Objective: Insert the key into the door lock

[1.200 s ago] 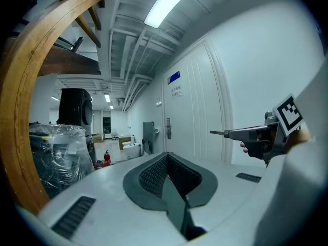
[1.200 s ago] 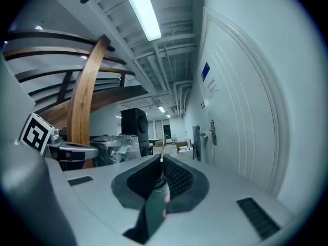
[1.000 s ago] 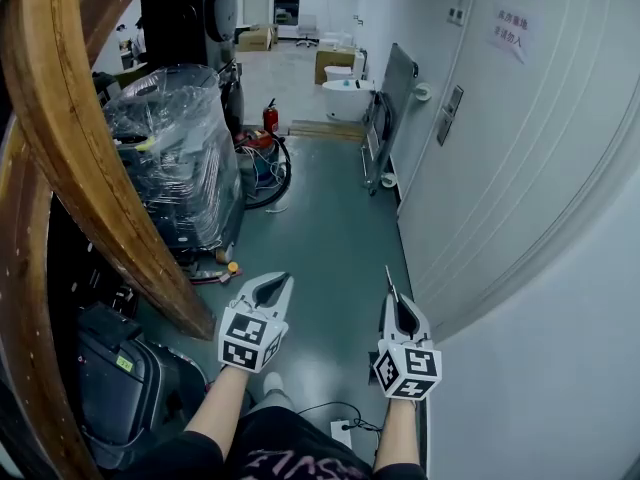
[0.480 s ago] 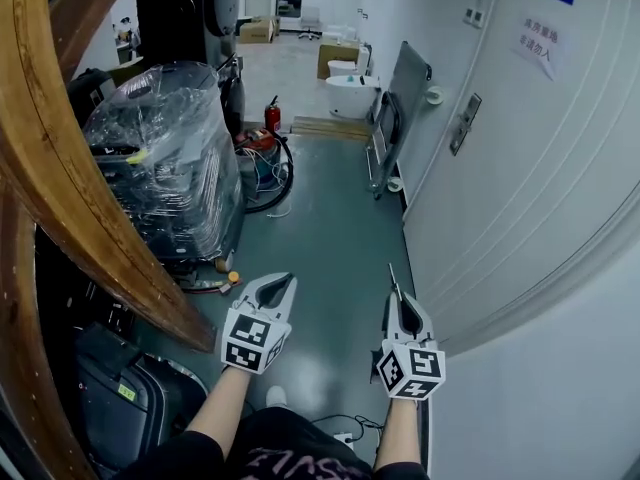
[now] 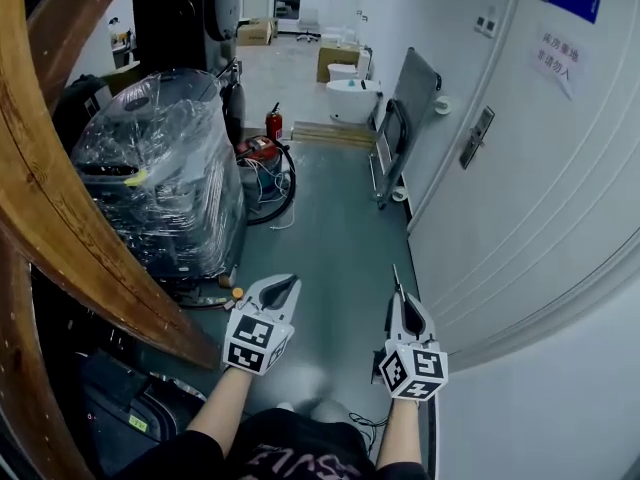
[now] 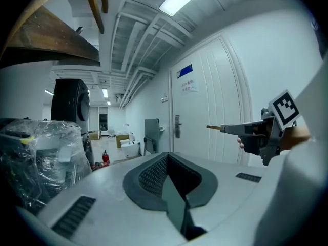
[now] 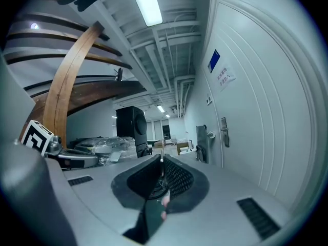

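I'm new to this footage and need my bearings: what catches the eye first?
A big curved wooden beam fills the left side, a plastic-wrapped machine beside it. On the right stands a white door, its lock further along the corridor. Low in the middle, the right gripper pinches a key pointing ahead.

No wording could be read with certainty. A white paper notice [image 5: 561, 56] on the door [image 5: 520, 188] carried two lines of red characters, too blurred to make out. A blue plate [image 5: 571, 0] above it showed no legible lettering. A yellow label [image 5: 138, 423] on a black case [image 5: 105, 403] was too small to read.
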`<action>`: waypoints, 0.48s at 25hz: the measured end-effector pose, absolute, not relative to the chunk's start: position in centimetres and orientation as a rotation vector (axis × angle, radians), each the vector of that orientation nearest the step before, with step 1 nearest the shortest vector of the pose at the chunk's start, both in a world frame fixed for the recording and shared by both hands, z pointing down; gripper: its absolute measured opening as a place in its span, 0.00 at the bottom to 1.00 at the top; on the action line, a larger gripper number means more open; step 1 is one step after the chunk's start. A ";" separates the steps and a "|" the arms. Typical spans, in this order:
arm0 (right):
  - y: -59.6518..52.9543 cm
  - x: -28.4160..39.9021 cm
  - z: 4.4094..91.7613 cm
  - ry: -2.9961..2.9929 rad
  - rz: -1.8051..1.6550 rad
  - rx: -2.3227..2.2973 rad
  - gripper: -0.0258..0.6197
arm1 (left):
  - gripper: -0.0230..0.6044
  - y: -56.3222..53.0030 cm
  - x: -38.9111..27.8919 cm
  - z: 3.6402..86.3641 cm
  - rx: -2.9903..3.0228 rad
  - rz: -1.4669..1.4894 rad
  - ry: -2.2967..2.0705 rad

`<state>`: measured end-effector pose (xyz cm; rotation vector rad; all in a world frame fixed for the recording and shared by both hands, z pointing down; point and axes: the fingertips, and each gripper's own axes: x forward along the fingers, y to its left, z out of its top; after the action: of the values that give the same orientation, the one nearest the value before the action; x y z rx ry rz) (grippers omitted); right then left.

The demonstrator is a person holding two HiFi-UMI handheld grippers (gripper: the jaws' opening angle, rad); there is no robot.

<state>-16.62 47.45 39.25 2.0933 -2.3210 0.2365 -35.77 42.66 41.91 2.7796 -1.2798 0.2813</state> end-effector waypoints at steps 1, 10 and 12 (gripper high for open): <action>47.0 -16.6 39.2 -2.321 0.240 2.097 0.16 | 0.06 42.3 -35.7 41.9 2.783 0.282 -1.273; 43.4 -16.0 39.1 -2.294 0.199 2.128 0.16 | 0.06 38.6 -34.7 42.0 2.822 0.291 -1.223; 42.4 -15.6 39.5 -2.291 0.214 2.132 0.16 | 0.06 37.8 -34.4 42.4 2.826 0.302 -1.214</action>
<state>-15.58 42.44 39.45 2.1321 -2.2909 0.2142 -34.40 37.76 42.42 2.8257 -1.2145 0.3021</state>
